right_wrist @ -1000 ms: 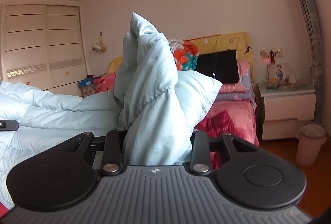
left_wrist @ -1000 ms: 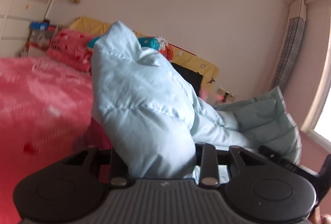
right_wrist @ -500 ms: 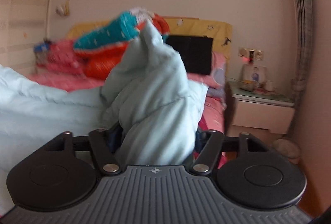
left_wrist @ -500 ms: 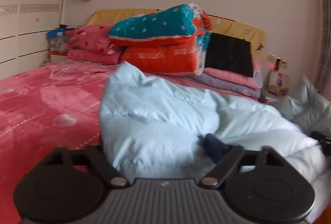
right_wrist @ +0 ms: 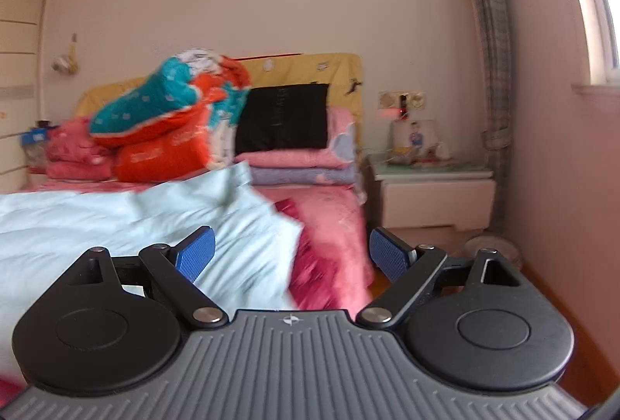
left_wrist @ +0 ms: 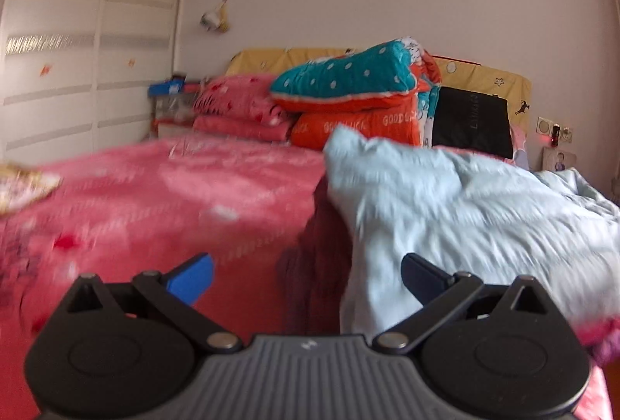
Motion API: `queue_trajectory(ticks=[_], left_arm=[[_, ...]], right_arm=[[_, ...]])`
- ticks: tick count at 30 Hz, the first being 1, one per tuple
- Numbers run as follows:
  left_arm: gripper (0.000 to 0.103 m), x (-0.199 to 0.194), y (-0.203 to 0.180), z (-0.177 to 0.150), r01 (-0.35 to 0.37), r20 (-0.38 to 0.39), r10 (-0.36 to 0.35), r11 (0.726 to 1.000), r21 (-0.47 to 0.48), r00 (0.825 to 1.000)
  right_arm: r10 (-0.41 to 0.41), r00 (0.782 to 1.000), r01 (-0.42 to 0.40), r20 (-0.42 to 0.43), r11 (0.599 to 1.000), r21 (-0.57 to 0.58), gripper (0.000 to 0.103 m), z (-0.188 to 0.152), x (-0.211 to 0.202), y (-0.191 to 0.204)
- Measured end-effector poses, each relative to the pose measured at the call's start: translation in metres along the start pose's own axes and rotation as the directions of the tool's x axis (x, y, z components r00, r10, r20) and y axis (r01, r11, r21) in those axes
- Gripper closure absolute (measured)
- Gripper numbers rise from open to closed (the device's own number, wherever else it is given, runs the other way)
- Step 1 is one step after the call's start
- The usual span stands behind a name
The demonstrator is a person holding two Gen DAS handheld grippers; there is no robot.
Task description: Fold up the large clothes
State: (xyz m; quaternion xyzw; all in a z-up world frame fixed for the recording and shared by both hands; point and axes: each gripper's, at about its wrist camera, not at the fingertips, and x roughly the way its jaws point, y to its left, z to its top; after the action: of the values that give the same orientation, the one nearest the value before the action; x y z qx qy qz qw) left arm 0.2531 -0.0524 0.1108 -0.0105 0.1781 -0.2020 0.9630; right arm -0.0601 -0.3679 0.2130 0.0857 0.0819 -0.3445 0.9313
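Across the pink-covered bed, the pale blue padded jacket lies loose (blurred in both views) as my left gripper and right gripper are opening their blue-padded fingers wide, nothing pinched, the jacket's near edge lying between each pair.
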Motion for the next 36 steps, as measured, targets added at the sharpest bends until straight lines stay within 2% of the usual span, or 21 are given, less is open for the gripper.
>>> queue_trajectory(ticks=[4, 5, 8, 15, 18, 20, 23, 26, 31, 36], left_arm=[[0.001, -0.054, 0.007, -0.038, -0.008, -0.063, 0.006, 0.999, -0.042, 0.998], [0.001, -0.07, 0.009, -0.047, -0.019, -0.075, 0.016, 0.999, -0.047, 0.997], [0.001, -0.117, 0.015, -0.07, -0.036, -0.124, 0.028, 0.998, -0.061, 0.992], [0.001, -0.239, 0.022, -0.099, -0.116, -0.196, 0.103, 0.991, -0.059, 0.975], [0.001, -0.282, 0.022, -0.099, -0.128, -0.192, 0.115, 0.99, -0.054, 0.975], [0.001, -0.306, 0.022, -0.098, -0.146, -0.182, 0.133, 0.987, -0.062, 0.974], [0.001, -0.334, 0.02, -0.09, -0.123, -0.176, 0.106, 0.988, -0.088, 0.979], [0.001, -0.356, 0.01, -0.084, -0.09, -0.158, 0.075, 0.992, -0.085, 0.985], [0.001, -0.385, -0.018, -0.068, -0.017, -0.103, 0.015, 1.0, -0.02, 0.995], [0.001, -0.403, -0.036, -0.057, 0.027, -0.072, -0.027, 1.0, 0.008, 0.997]], right_arm=[[0.099, 0.994, -0.099, -0.036, 0.995, 0.017, 0.0, -0.019, -0.05, 0.017], [0.115, 0.992, -0.115, -0.043, 0.993, 0.021, 0.0, -0.025, -0.078, 0.023], [0.166, 0.984, -0.164, -0.061, 0.986, 0.035, 0.0, -0.042, -0.129, 0.036], [0.223, 0.964, -0.218, -0.144, 0.974, 0.055, 0.0, -0.067, -0.247, 0.049], [0.239, 0.951, -0.228, -0.196, 0.971, 0.076, 0.0, -0.074, -0.292, 0.046], [0.251, 0.947, -0.241, -0.2, 0.968, 0.076, 0.0, -0.077, -0.32, 0.043], [0.282, 0.941, -0.268, -0.189, 0.959, 0.095, 0.0, -0.075, -0.359, 0.036], [0.278, 0.948, -0.27, -0.153, 0.96, 0.072, 0.0, -0.064, -0.39, 0.03], [0.274, 0.958, -0.267, -0.081, 0.959, 0.091, 0.0, -0.04, -0.434, 0.012], [0.247, 0.969, -0.245, -0.024, 0.967, 0.062, 0.0, -0.021, -0.476, 0.003]])
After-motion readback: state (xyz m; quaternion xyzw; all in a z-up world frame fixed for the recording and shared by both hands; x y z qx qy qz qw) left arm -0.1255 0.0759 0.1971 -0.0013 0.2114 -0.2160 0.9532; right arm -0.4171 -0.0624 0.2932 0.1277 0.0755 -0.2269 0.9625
